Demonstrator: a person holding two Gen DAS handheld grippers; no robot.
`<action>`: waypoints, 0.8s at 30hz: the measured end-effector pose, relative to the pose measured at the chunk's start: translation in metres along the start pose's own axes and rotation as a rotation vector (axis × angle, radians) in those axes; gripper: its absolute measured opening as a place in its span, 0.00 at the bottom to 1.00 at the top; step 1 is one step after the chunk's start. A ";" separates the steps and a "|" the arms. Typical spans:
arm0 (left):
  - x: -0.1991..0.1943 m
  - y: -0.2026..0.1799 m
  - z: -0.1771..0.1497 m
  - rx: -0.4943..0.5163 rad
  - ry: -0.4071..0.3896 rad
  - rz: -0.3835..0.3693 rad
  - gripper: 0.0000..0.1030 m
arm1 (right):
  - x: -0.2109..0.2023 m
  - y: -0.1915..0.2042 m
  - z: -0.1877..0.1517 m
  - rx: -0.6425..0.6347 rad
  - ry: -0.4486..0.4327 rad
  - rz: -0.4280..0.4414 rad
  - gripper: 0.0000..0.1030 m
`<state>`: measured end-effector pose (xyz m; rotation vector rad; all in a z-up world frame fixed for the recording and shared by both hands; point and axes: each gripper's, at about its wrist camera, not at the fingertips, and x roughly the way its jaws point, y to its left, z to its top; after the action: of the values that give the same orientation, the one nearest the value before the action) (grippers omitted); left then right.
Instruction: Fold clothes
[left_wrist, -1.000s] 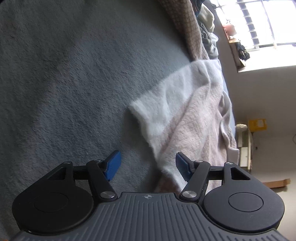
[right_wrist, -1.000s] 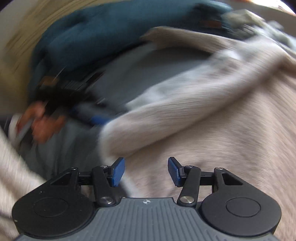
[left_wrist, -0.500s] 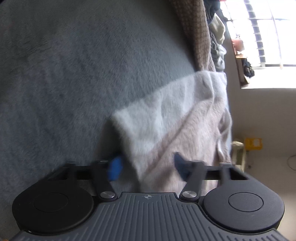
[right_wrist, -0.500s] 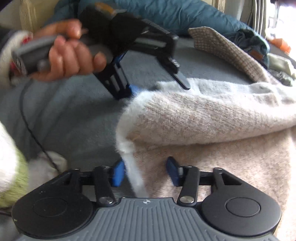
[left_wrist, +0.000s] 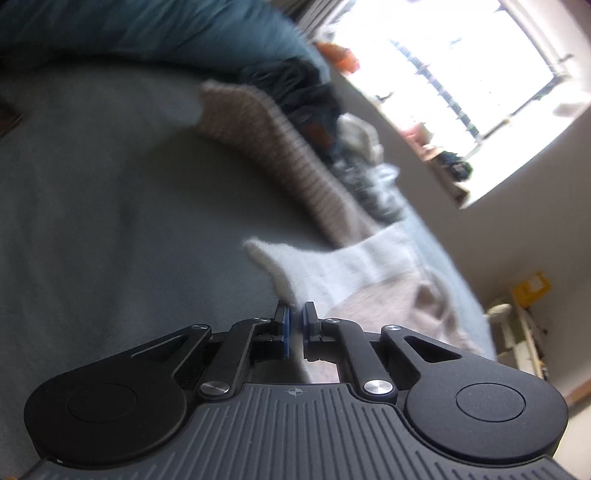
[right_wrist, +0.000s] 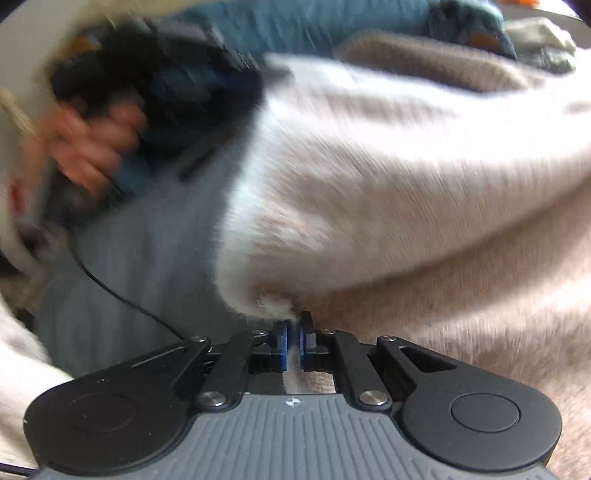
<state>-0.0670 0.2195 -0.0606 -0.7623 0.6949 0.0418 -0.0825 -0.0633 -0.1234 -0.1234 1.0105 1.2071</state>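
Both grippers pinch the same pale fuzzy sweater (left_wrist: 354, 269). From the left wrist view, the left gripper (left_wrist: 295, 314) has its blue pads nearly together on a white edge of the sweater, which lies on a grey blanket (left_wrist: 110, 221) beside a brown knit garment (left_wrist: 273, 147). From the right wrist view, the right gripper (right_wrist: 291, 328) clamps another fold of the sweater; a blurred hand (right_wrist: 85, 147) holds the left gripper beyond.

Sweater (right_wrist: 388, 177) fuzzy ribbed knit cloth, blanket (left_wrist: 110, 221) matt grey fleece, gripper (left_wrist: 294, 325) matt black plastic with bright metal rivets, glossy blue pads (right_wrist: 283, 349)
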 end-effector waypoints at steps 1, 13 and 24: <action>0.002 0.002 -0.004 0.016 0.001 0.034 0.04 | 0.003 -0.002 -0.002 0.010 0.014 0.000 0.09; 0.012 -0.019 0.025 0.088 -0.019 -0.014 0.04 | -0.085 -0.064 -0.004 0.305 -0.086 -0.020 0.47; 0.084 -0.006 0.004 0.529 0.230 0.245 0.67 | -0.144 -0.143 -0.040 0.714 -0.230 0.017 0.48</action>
<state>0.0024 0.1997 -0.1046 -0.1717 0.9657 -0.0078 0.0115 -0.2468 -0.1056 0.5718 1.1784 0.7920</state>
